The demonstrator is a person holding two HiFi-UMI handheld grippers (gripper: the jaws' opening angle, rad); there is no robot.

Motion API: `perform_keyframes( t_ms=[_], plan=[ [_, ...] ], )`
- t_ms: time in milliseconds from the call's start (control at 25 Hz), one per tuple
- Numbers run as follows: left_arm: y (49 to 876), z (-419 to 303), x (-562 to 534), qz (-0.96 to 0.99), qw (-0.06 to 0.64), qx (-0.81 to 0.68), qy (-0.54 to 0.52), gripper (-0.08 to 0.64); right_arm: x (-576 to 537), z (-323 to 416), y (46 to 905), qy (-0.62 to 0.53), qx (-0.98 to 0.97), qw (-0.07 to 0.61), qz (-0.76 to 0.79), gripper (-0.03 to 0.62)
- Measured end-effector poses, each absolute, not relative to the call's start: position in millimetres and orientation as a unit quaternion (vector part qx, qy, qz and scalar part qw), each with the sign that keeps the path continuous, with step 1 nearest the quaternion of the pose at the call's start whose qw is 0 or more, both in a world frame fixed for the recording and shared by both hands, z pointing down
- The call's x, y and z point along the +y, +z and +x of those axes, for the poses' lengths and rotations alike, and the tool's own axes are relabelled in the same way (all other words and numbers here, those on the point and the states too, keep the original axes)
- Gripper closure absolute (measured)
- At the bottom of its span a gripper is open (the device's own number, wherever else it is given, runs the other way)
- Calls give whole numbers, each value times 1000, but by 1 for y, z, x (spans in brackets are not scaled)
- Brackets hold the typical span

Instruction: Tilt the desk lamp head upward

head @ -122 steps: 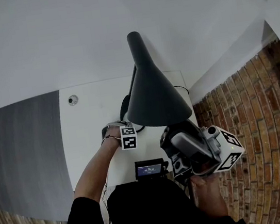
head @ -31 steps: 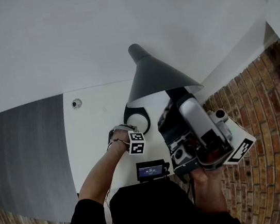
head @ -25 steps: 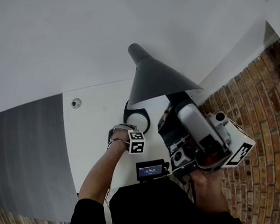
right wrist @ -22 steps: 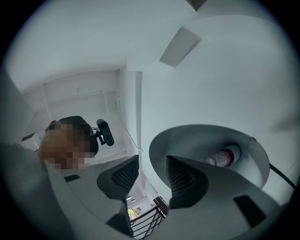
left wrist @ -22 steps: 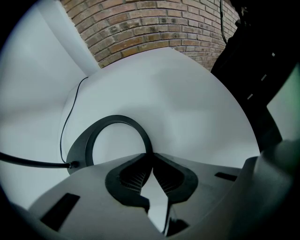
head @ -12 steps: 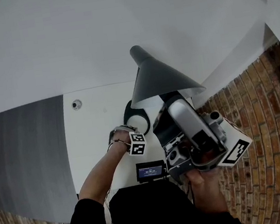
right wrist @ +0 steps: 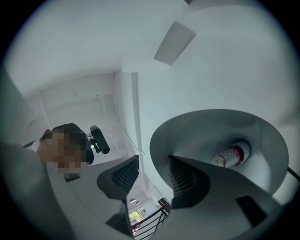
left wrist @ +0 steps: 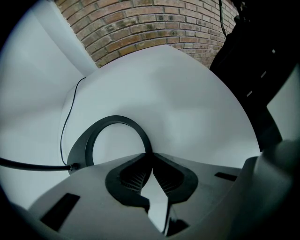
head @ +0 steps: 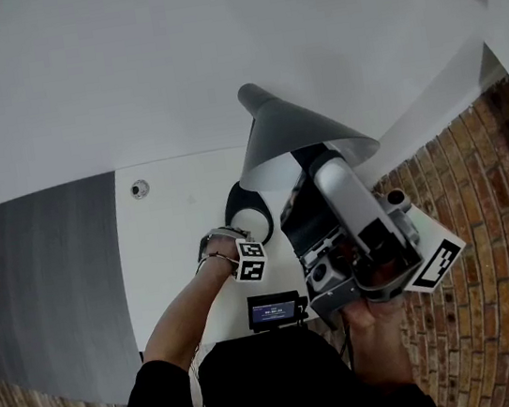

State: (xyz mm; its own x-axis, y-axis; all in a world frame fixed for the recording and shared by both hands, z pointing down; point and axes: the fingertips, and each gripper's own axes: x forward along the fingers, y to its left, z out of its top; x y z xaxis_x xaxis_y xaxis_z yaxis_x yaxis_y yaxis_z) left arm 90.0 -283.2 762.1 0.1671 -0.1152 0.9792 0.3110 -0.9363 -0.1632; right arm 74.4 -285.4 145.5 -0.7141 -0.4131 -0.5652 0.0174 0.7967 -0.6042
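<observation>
Head view first: the desk lamp head [head: 291, 131] is a dark grey cone sitting over the far right part of the white worktop [head: 167, 249], with its open mouth tipped toward the camera. The ring-shaped lamp base [head: 234, 203] is just below and left of it. The right gripper [head: 317, 162] points up with its tips right at the shade's lower rim. The left gripper [head: 225, 240] points down next to the base ring. There's red brick [head: 487, 239] off to the right.

Left gripper view: the jaws are closed together, and nothing I can see is pinched in them. Their tips meet right at the near edge of the lamp base [left wrist: 112, 121]. It looks like they're resting on it, but from this angle I can't be sure they actually touch. A thin black cable [left wrist: 65, 117] runs from the base across the worktop [left wrist: 178, 93].

Right gripper view: the right gripper [right wrist: 152, 161] has its jaws apart, straddling the rim of the lamp head [right wrist: 211, 126]. One jaw is inside the shade, up against its inner wall, and the other is outside with a clear gap. So it's not clamped. The bulb [right wrist: 229, 154] shows deep in the shade.
</observation>
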Motion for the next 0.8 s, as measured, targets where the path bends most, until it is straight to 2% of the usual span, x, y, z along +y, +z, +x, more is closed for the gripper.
perform_keyframes(
  t_ms=[360, 800],
  plan=[
    [762, 90, -285, -744, 168, -68, -643, 518, -292, 73, 139, -299, 874, 367, -111, 408],
    [761, 91, -287, -743, 169, -72, -643, 518, -295, 71, 136, -260, 892, 343, -138, 407]
  ],
)
